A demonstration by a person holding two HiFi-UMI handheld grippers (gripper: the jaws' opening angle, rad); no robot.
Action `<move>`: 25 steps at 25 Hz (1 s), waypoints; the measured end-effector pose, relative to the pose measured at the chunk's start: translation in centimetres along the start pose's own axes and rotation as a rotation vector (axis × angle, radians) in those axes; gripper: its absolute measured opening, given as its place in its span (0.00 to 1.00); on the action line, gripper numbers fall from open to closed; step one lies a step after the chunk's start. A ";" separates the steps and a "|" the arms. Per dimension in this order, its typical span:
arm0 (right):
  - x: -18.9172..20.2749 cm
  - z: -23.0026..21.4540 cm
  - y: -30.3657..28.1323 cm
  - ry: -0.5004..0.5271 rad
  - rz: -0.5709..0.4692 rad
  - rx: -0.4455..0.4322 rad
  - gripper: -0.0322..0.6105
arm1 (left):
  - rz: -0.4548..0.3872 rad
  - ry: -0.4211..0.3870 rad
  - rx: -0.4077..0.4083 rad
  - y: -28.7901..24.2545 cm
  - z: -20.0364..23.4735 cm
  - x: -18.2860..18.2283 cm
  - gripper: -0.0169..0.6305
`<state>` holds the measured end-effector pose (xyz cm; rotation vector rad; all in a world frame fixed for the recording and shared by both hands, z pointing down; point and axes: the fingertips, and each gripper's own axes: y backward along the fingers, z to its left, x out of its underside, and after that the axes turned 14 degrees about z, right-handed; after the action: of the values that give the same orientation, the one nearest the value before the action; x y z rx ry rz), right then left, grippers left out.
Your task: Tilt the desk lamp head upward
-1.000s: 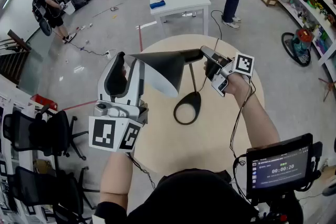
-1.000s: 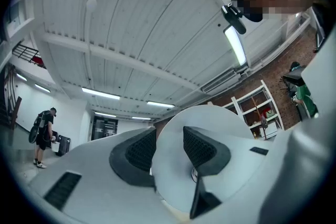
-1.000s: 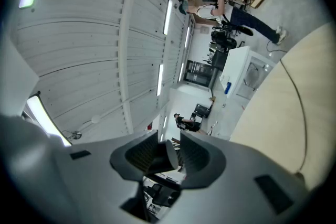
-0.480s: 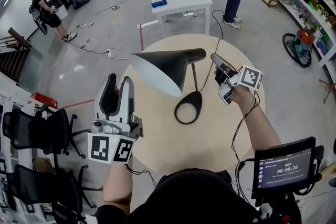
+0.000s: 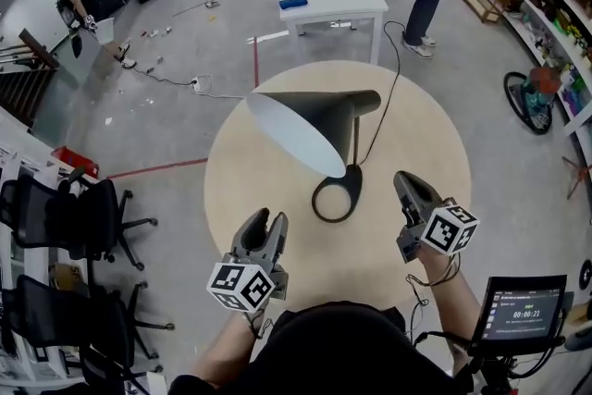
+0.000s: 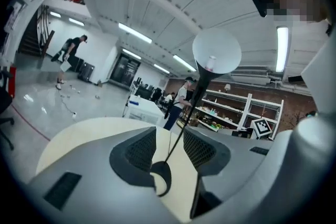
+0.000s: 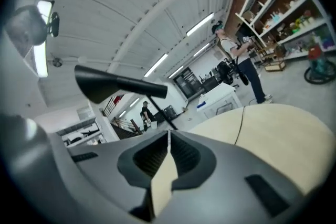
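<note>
my left gripper (image 5: 265,219) sits low over the near edge of the table (image 5: 425,120). the forearm comes up from the bottom of the head view, the wrist is about level, and the jaws aim across the top toward the lamp (image 5: 324,129). its cube (image 5: 242,286) faces back at me. the jaws are spread with nothing between the pads. through the gap i see only the lamp's ring base (image 5: 337,195) and thin stem, further off across the table.

my right gripper (image 5: 405,178) is out to the right of the base, near it but apart, also about level and pointing away from me. its jaws have just been closing and now meet tip to tip, pressed together on nothing, with only tabletop showing beneath them.

neither gripper touches the lamp. it stands on its base around the middle of the round table, stem upright. the dark cone head (image 5: 296,117) is at the top, its white mouth opening to the left in the head view. a cord (image 5: 396,83) runs from the lamp over the far edge of the table.
</note>
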<state>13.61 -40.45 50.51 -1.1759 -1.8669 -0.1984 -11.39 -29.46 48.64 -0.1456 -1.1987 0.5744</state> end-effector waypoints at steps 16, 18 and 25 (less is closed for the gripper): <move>10.1 5.7 2.6 0.321 0.138 0.198 0.06 | 0.124 0.010 0.146 -1.7 -3.7 5.2 0.29; 9.5 5.8 2.8 0.349 0.128 0.216 0.06 | 0.127 0.010 0.156 -1.8 -3.7 5.4 0.29; 8.4 5.9 3.4 0.376 0.115 0.261 0.06 | 0.128 0.028 0.191 -2.3 -3.6 5.5 0.29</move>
<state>11.53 -30.05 52.29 -0.9854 -1.4439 -0.0986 -6.07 -28.02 52.79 -0.0681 -1.1066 0.7929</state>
